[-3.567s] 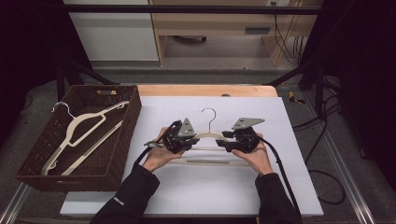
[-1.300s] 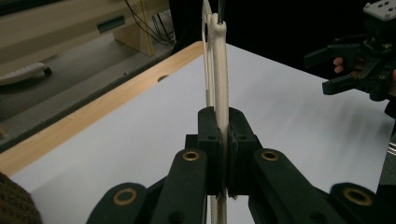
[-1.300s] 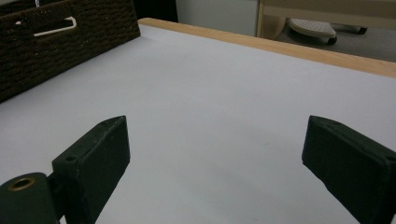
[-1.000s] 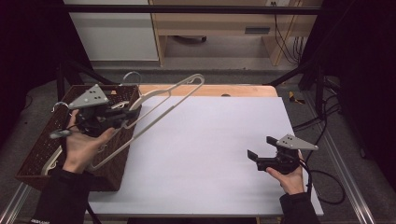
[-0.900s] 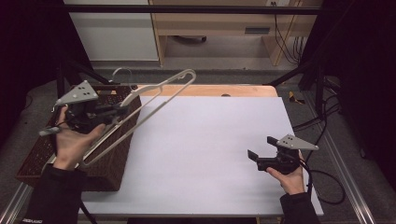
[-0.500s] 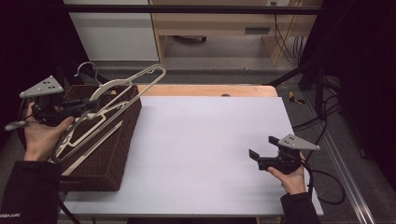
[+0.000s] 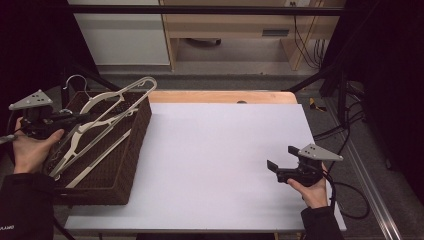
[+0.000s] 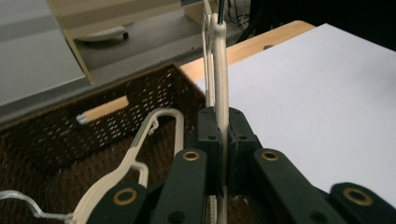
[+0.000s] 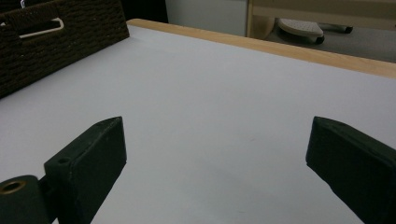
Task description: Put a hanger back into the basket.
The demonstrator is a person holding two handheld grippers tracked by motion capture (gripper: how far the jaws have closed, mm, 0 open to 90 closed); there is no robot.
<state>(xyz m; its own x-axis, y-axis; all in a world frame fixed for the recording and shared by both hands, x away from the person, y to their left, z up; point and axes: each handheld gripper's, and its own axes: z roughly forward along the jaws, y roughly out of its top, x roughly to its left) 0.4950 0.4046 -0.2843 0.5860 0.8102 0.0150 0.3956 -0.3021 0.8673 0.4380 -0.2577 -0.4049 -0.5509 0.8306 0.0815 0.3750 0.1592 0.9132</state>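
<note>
My left gripper (image 7: 86,119) is at the table's far left, above the brown wicker basket (image 7: 131,165). It is shut on a cream plastic hanger (image 7: 131,91) that slants up and to the right over the basket's rim. In the left gripper view the jaws of my left gripper (image 8: 220,122) pinch the hanger's thin bar (image 8: 220,60) edge-on. A second cream hanger (image 7: 100,159) lies inside the basket, and that second hanger (image 8: 156,128) appears below the jaws. My right gripper (image 7: 281,158) rests low at the table's right front, open, and the jaws of my right gripper (image 9: 215,149) stand wide apart with nothing between them.
The white tabletop (image 7: 215,150) stretches between the basket and my right hand, with a wooden strip (image 7: 220,96) along its far edge. The basket's woven wall (image 9: 56,37) is far off from the right gripper. Cables (image 7: 345,200) trail off the table's right side.
My left hand has carried the hanger leftward and lower, from over the table's left edge to above the basket. The right gripper has stayed still and open.
</note>
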